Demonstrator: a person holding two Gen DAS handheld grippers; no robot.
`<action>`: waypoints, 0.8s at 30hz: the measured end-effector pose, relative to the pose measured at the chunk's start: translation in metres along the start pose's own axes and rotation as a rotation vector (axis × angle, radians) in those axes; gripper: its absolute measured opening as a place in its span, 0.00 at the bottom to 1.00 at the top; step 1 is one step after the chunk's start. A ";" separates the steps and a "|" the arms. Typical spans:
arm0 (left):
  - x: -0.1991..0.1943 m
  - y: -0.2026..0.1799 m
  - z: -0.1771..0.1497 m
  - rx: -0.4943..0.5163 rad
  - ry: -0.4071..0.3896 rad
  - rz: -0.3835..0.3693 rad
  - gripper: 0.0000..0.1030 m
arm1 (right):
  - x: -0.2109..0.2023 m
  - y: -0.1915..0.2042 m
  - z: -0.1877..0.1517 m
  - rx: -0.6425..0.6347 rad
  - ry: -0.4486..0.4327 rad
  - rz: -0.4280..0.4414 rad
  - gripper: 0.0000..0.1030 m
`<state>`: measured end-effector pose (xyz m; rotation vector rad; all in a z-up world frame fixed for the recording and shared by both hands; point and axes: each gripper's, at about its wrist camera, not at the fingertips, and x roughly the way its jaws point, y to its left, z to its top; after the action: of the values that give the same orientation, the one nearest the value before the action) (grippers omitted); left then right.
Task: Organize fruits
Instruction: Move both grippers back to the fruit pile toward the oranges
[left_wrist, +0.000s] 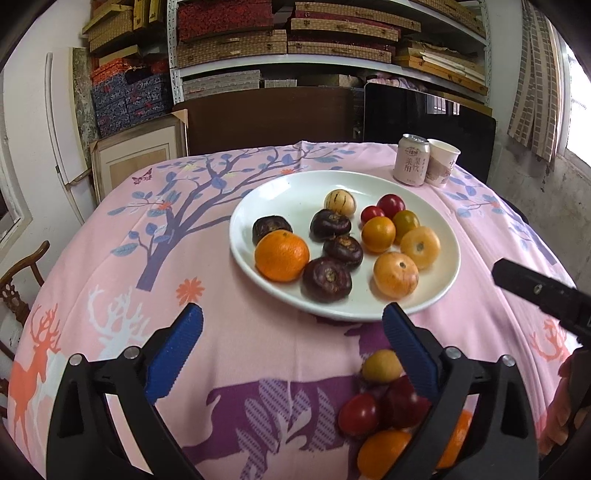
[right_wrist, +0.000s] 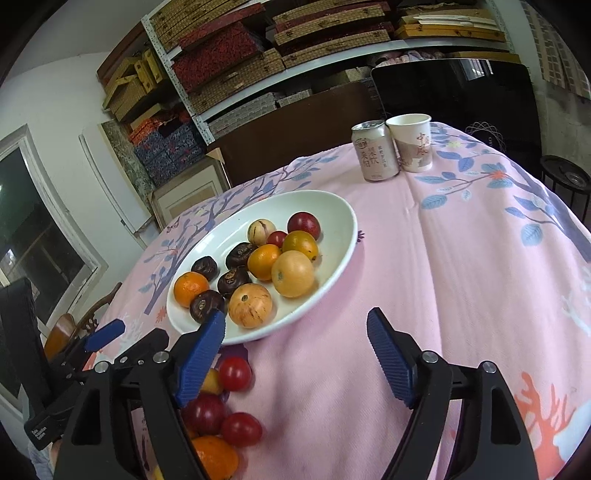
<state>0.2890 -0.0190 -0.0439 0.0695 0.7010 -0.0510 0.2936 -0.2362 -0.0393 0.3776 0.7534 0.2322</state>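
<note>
A white plate (left_wrist: 258, 199) sits mid-table holding a mandarin (left_wrist: 282, 255), several dark water chestnuts (left_wrist: 327, 279), yellow-orange fruits (left_wrist: 396, 275) and red tomatoes (left_wrist: 390, 205). Loose fruit lies on the pink cloth in front of it: a yellow one (left_wrist: 381, 365), a red tomato (left_wrist: 358, 413), a dark plum (left_wrist: 404, 400) and an orange one (left_wrist: 382, 452). My left gripper (left_wrist: 293, 312) is open and empty, its right finger above the loose pile. My right gripper (right_wrist: 295, 319) is open and empty at the plate's (right_wrist: 332, 206) near rim, with the loose tomatoes (right_wrist: 235, 373) beside its left finger.
A pink drink can (left_wrist: 411, 158) and a paper cup (left_wrist: 442, 162) stand at the table's far right. A wooden chair (left_wrist: 22, 273) is off the left edge. Shelves of boxes (left_wrist: 280, 40) and a dark screen (left_wrist: 428, 110) stand behind the table.
</note>
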 end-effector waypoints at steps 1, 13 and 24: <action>-0.003 0.001 -0.003 0.001 -0.004 0.005 0.93 | -0.003 -0.002 -0.002 0.010 -0.002 0.002 0.78; -0.036 0.016 -0.038 -0.041 -0.005 0.026 0.94 | -0.026 -0.003 -0.036 0.033 0.014 0.012 0.80; -0.050 0.022 -0.057 -0.056 0.004 0.040 0.95 | -0.037 -0.001 -0.048 0.027 0.019 0.026 0.86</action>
<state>0.2156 0.0086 -0.0537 0.0303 0.7040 0.0073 0.2333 -0.2378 -0.0488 0.4117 0.7716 0.2509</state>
